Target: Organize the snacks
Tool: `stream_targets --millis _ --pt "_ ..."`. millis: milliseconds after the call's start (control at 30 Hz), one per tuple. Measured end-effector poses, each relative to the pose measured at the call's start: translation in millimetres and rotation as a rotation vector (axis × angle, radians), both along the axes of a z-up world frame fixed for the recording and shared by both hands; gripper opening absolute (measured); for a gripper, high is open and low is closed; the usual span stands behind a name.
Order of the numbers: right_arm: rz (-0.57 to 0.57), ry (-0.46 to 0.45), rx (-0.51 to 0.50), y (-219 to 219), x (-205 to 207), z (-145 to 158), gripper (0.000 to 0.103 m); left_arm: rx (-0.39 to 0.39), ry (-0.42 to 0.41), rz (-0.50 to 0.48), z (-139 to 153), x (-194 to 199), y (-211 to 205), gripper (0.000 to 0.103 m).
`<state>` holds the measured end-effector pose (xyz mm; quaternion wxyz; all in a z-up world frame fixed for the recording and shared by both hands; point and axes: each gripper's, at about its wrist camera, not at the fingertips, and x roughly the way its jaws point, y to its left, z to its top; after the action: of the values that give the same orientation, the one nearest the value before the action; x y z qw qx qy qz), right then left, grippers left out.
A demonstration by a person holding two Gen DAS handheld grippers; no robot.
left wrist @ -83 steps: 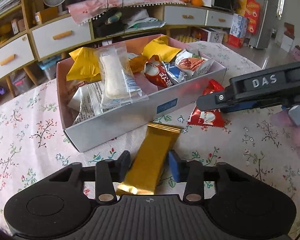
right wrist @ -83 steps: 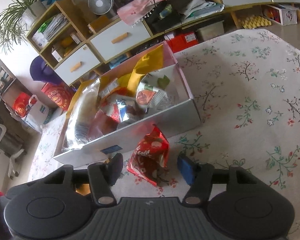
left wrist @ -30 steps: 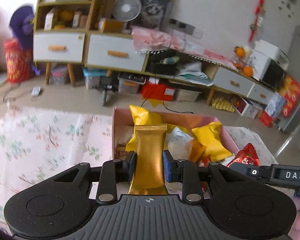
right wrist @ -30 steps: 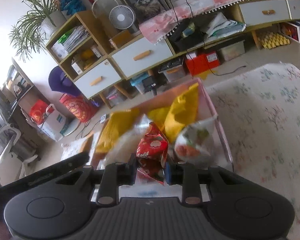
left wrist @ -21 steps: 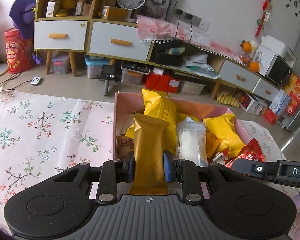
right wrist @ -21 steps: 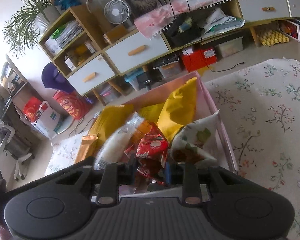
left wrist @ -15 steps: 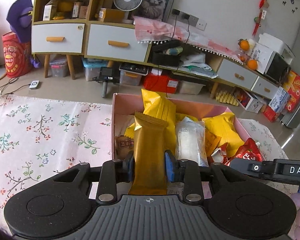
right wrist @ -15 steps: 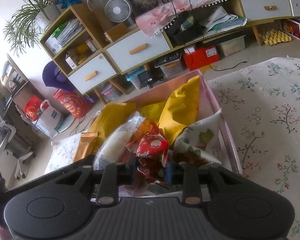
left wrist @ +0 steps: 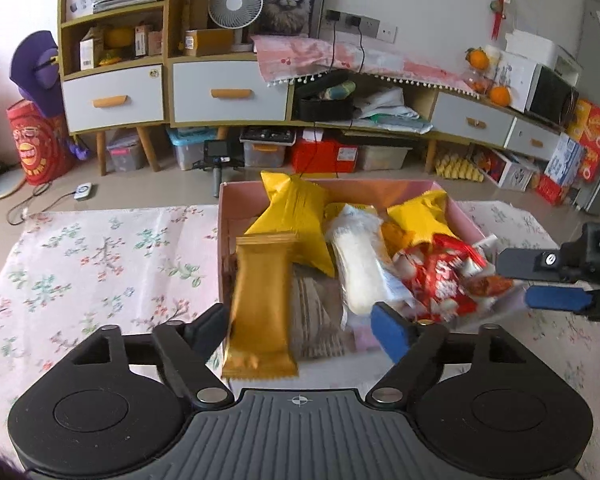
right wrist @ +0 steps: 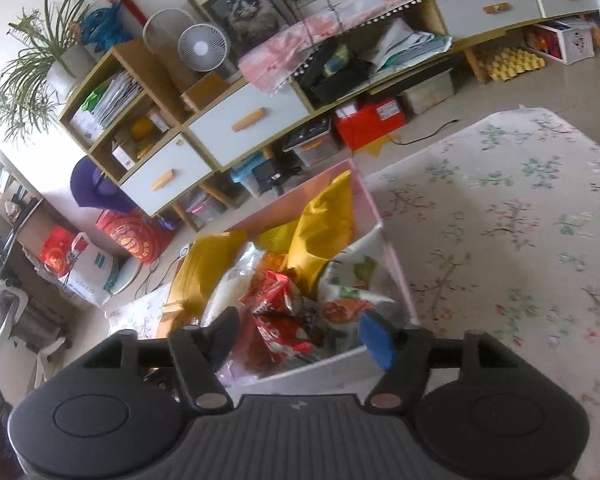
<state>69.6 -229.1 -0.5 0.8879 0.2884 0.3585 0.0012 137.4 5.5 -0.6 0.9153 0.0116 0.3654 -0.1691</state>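
The pink-lined box (left wrist: 225, 216) of snacks sits on the floral tablecloth. My left gripper (left wrist: 300, 330) hovers over the box's near left corner with its jaws opening. The gold bar (left wrist: 260, 304) hangs loose and blurred between them, close to the left finger, with the blue pad well clear of it. My right gripper (right wrist: 300, 338) is over the box's other end, jaws opening too. The red packet (right wrist: 280, 312) lies free on the pile between its fingers. In the left wrist view the red packet (left wrist: 440, 276) is blurred beside the right gripper (left wrist: 516, 280).
Yellow packs (left wrist: 296, 216), a clear-wrapped white snack (left wrist: 358, 268) and a green-and-white pack (right wrist: 360, 276) fill the box. Tablecloth (left wrist: 100, 256) spreads left of the box and also right of it (right wrist: 500, 232). Beyond the table edge lie floor, drawer cabinets (left wrist: 224, 92) and a fan.
Both grippers were shut on their snacks half a second ago. Now both have opened: the gold bar slips down into the box's left end and the red packet rests on the pile.
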Motion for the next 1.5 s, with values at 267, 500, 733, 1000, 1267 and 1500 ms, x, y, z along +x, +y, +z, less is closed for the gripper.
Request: stream_targets --millis 267,500,733,1000,1267,1500 --pt "-0.021 0.026 -0.089 -4 -38 20 0.076 0.049 0.025 0.042 21 -47 2 0.096" --pt "0.042 0.056 -0.173 11 -66 24 0.08 0.073 0.085 0.117 26 -88 3 0.099" --pt "0.098 0.05 -0.273 24 -89 19 0.083 0.1 0.057 0.171 27 -120 7 0.1" --pt "0.145 0.051 -0.341 43 -99 22 0.084 0.099 0.073 0.199 27 -131 5 0.103" --pt "0.157 0.046 -0.418 53 -97 21 0.085 0.101 0.084 0.236 26 -127 5 0.103" --pt "0.149 0.049 -0.408 51 -95 21 0.085 0.127 0.096 0.242 22 -127 3 0.103"
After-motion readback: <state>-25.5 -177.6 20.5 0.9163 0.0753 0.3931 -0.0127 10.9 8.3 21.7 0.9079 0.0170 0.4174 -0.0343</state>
